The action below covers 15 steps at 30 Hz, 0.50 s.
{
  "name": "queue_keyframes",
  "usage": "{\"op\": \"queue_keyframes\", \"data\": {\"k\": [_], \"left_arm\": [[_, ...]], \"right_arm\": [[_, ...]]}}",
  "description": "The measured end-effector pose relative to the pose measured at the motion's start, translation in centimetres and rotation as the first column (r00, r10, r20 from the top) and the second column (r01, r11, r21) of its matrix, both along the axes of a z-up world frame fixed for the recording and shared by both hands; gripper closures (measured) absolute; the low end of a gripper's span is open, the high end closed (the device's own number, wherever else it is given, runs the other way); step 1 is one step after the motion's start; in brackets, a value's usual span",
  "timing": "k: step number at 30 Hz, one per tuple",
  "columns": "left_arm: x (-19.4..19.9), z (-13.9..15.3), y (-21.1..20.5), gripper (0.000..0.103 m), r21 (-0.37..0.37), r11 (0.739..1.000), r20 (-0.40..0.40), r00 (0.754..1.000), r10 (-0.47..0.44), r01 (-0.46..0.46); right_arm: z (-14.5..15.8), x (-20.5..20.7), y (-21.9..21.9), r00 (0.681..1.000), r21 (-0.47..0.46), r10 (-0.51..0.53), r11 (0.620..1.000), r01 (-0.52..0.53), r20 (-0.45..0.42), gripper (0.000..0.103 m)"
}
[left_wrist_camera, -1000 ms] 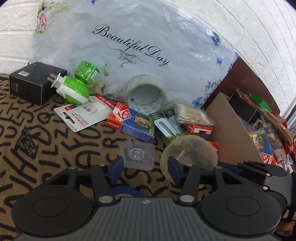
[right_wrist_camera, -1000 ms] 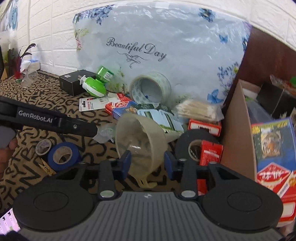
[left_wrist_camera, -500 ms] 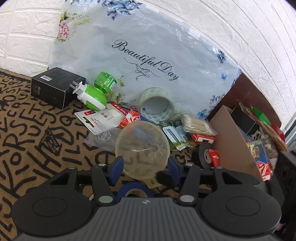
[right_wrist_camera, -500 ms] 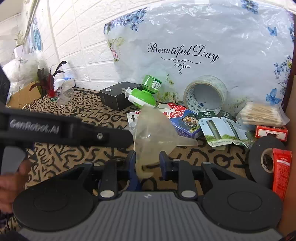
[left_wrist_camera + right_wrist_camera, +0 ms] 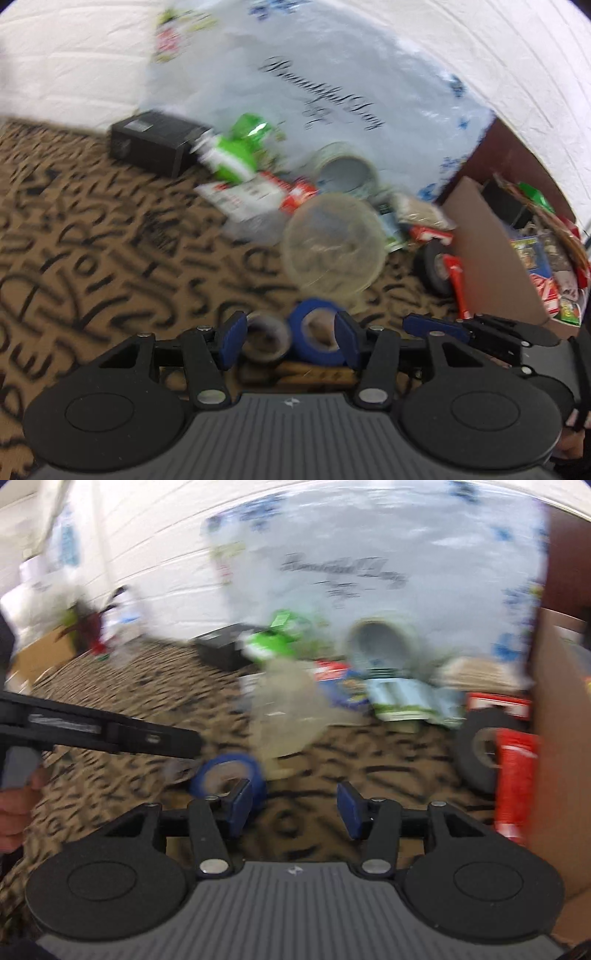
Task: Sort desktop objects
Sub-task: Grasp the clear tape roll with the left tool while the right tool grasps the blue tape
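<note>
Two low fisheye views, both motion-blurred, facing the back wall across the patterned cloth.

Each camera sits just behind its own open fingers at 6 o'clock. Both share the funnel (image 5: 332, 243) (image 5: 288, 716), blue tape roll (image 5: 314, 332) (image 5: 225, 775) and printed bag (image 5: 314, 92) (image 5: 369, 572) at 12 o'clock. The right view has the left gripper (image 5: 110, 734) at 9 o'clock.

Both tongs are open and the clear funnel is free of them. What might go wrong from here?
1. The funnel is unheld among the clutter; being round, it may roll against the blue tape roll.
2. Both views are blurred, so the hands likely move fast; the open left tongs, low over that roll and a grey roll, might knock them. The right tongs are open too.
</note>
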<state>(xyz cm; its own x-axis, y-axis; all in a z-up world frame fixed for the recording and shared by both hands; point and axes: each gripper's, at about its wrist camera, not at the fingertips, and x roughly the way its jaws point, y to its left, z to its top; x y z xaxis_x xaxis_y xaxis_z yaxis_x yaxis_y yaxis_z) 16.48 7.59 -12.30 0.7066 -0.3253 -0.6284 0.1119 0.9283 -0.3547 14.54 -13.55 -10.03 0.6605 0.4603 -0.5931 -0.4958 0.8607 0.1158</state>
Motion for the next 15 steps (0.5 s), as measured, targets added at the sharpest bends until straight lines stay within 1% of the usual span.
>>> {"op": "queue_keyframes", "data": {"k": [1,4,5,7,9,12,15], "left_arm": [[-0.2,-0.2,0.3,0.054,0.001,1.000,-0.007,1.000,0.008,-0.008],[-0.4,-0.5,0.8,0.054,0.009,1.000,-0.008,1.000,0.013,-0.013],[-0.4,-0.5,0.9,0.050,0.017,1.000,0.001,1.000,0.006,-0.006],[-0.1,-0.6,0.5,0.046,0.040,0.999,0.016,1.000,-0.008,0.008],[0.5,-0.9,0.0,0.046,0.051,0.998,0.010,1.000,-0.021,0.021],[1.6,-1.7,-0.6,0.046,0.055,0.998,-0.018,0.999,-0.038,0.039],[1.8,-2.1,-0.7,0.046,0.059,0.998,-0.004,0.999,-0.036,0.036]], "right_arm": [[-0.1,-0.2,0.8,1.000,-0.007,0.024,1.000,-0.024,0.002,0.054],[-0.5,-0.5,2.7,0.997,-0.034,0.072,0.997,-0.072,-0.003,0.054],[-0.6,-0.4,3.1,0.997,-0.046,0.079,0.996,-0.079,0.000,0.054],[-0.9,-0.5,3.7,0.997,-0.078,0.080,0.994,-0.078,0.015,0.054],[-1.2,-0.1,4.1,0.996,-0.100,0.083,0.992,-0.082,0.013,0.054],[-1.4,0.4,4.3,0.996,-0.104,0.092,0.991,-0.089,0.022,0.052],[-1.8,0.9,4.4,0.995,-0.099,0.097,0.991,-0.094,0.024,0.050]]}}
